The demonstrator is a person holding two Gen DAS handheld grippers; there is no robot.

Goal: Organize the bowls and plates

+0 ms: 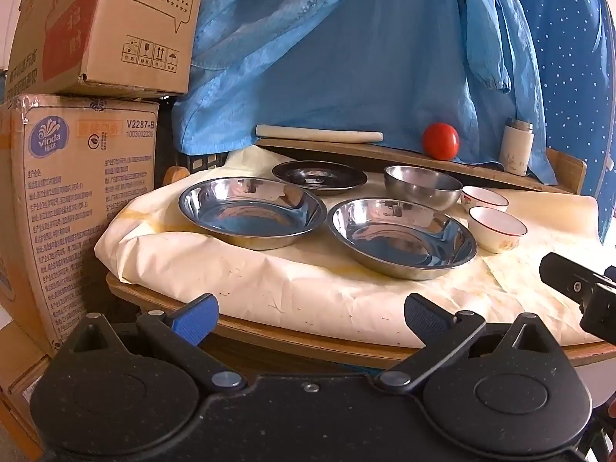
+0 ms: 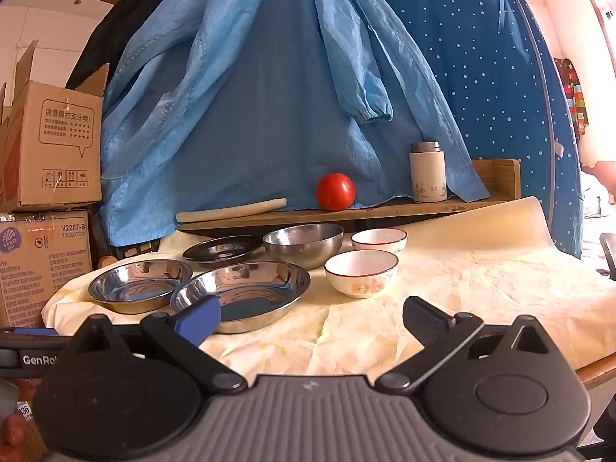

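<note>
Plates point(image 1: 250, 211) and bowls point(image 1: 422, 186) rest on paper-covered table point(image 1: 308, 288).

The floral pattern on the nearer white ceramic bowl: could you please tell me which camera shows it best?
The right wrist view: the nearer white ceramic bowl faces it, flowers plain on its wall. In the left wrist view the same bowl sits farther right, its pattern only a faint smudge.

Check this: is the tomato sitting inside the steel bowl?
No, the tomato rests on the wooden shelf behind the steel bowl.
</note>
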